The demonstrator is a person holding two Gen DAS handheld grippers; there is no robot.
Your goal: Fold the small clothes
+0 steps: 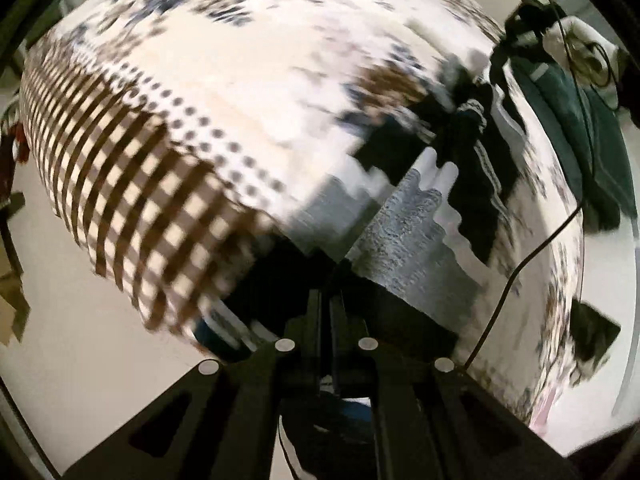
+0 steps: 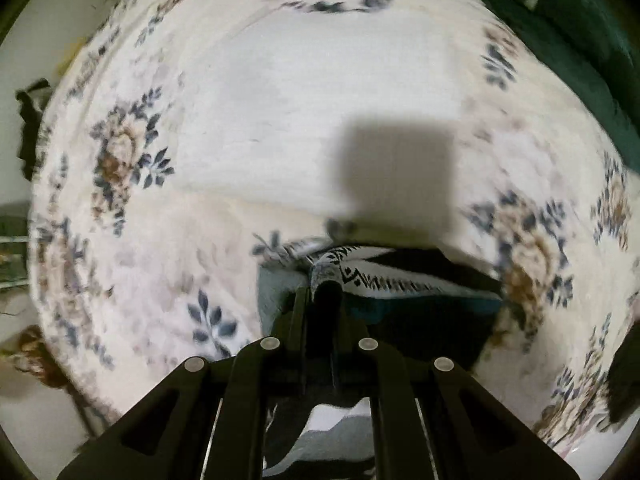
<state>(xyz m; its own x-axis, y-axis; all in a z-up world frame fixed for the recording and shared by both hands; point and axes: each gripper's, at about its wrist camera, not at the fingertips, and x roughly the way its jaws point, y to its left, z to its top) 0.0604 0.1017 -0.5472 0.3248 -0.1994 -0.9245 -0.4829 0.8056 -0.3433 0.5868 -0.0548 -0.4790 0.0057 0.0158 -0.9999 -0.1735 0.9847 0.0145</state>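
Garment (image 2: 400, 280), black, white and grey with a zigzag band, hangs pinched between both tongs above the floral bed cover (image 2: 248, 128). Right tongs (image 2: 320, 284) point straight down, jaws narrow and clamped on a patterned edge of the cloth; their shadow falls on the cover beyond. Left tongs (image 1: 330, 280) are fully closed on a grey-and-black part of the same garment (image 1: 400, 232), which spreads away to the far right. Checked brown-and-white cloth (image 1: 132, 200) lies on the left of the bed. Dark green fabric (image 1: 580, 128) sits at the far right. Both views are motion-blurred.
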